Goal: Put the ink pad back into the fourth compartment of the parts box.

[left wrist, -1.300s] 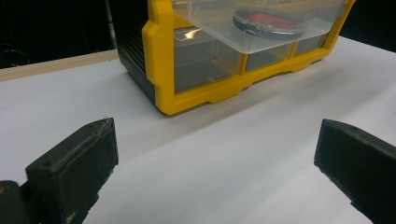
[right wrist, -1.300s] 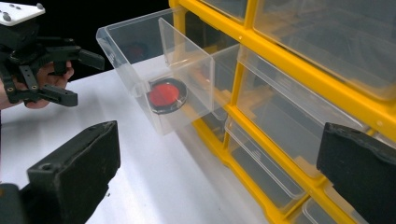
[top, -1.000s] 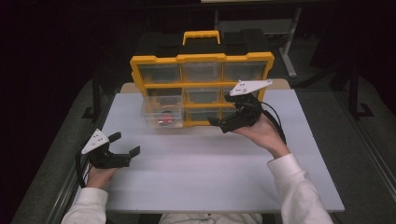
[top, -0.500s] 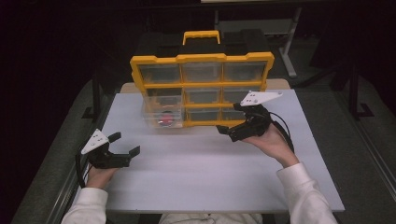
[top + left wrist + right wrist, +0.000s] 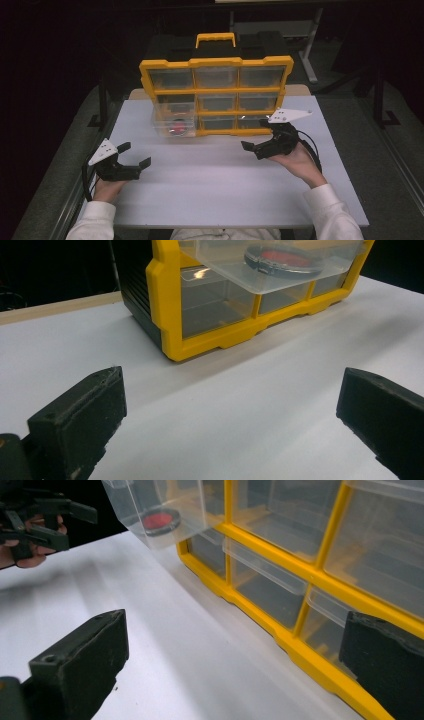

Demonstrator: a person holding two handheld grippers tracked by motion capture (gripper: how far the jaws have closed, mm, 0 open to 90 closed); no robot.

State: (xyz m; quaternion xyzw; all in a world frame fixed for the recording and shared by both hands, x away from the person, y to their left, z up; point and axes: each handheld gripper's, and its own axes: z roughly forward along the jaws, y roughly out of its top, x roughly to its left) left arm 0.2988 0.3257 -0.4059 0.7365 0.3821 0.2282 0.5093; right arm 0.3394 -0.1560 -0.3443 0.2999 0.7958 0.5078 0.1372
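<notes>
A yellow organiser (image 5: 216, 92) with clear drawers stands upright at the back of the white table (image 5: 200, 190). Its middle-left drawer (image 5: 174, 122) is pulled out, and a round red and black object (image 5: 177, 129) lies in it. That red object (image 5: 287, 257) also appears in the left gripper view, and again as a red disc (image 5: 161, 520) in the right gripper view. My left gripper (image 5: 136, 156) rests open at the table's left front, with nothing between its jaws. My right gripper (image 5: 255, 136) is open in front of the organiser's lower right, just clear of it.
A black case with a yellow handle (image 5: 216, 39) sits behind the organiser. Dark floor and metal stand legs (image 5: 310, 60) surround the table. The other hand and its gripper (image 5: 35, 525) appear far off in the right gripper view.
My right gripper has drawn back from the organiser's lower drawers toward the right front. The left gripper has stayed put.
</notes>
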